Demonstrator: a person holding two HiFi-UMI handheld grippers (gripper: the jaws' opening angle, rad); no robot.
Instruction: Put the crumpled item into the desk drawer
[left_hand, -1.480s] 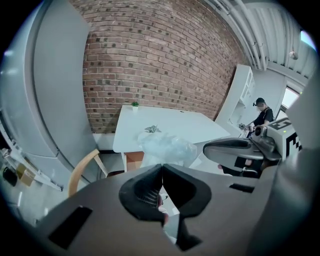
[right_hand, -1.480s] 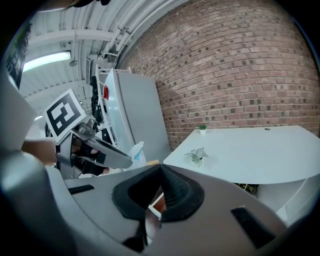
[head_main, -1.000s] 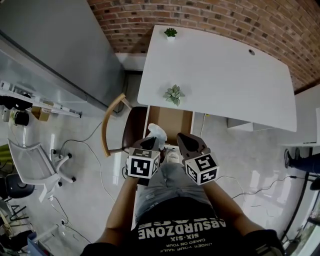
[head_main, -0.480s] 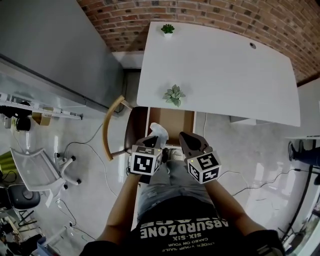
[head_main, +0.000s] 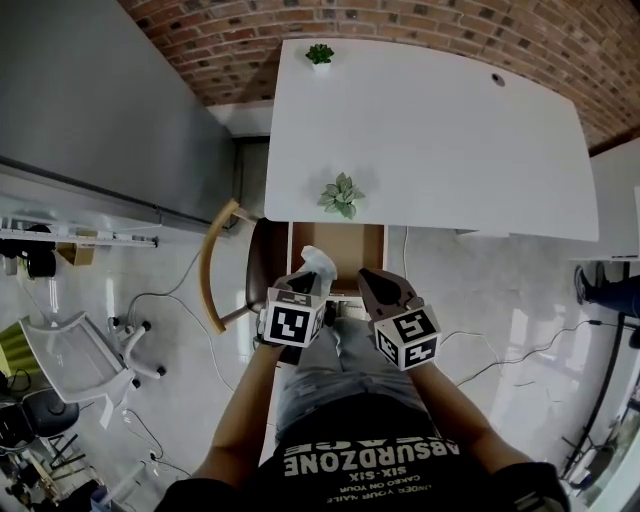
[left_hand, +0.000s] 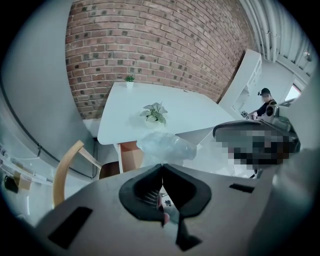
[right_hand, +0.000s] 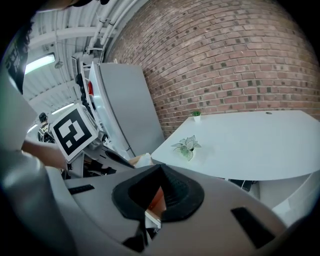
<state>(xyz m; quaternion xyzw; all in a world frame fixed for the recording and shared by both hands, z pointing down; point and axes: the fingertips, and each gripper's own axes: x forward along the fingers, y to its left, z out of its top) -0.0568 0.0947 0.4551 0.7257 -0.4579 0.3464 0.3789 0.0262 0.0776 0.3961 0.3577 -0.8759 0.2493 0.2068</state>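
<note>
My left gripper (head_main: 308, 276) is pressed together on the crumpled item (head_main: 318, 263), a wad of thin clear plastic that bulges out just past its tips (left_hand: 165, 145). Right below and ahead of that gripper lies the open drawer (head_main: 352, 248), its brown inside showing under the near edge of the white bench (head_main: 430, 140). My right gripper (head_main: 367, 275) hangs just beside the left one, its jaws closed on each other with nothing between them. A small plant (head_main: 341, 195) stands on the bench beyond both grippers, and a wooden chair (head_main: 213, 262) sits off to the left gripper's outer side.
</note>
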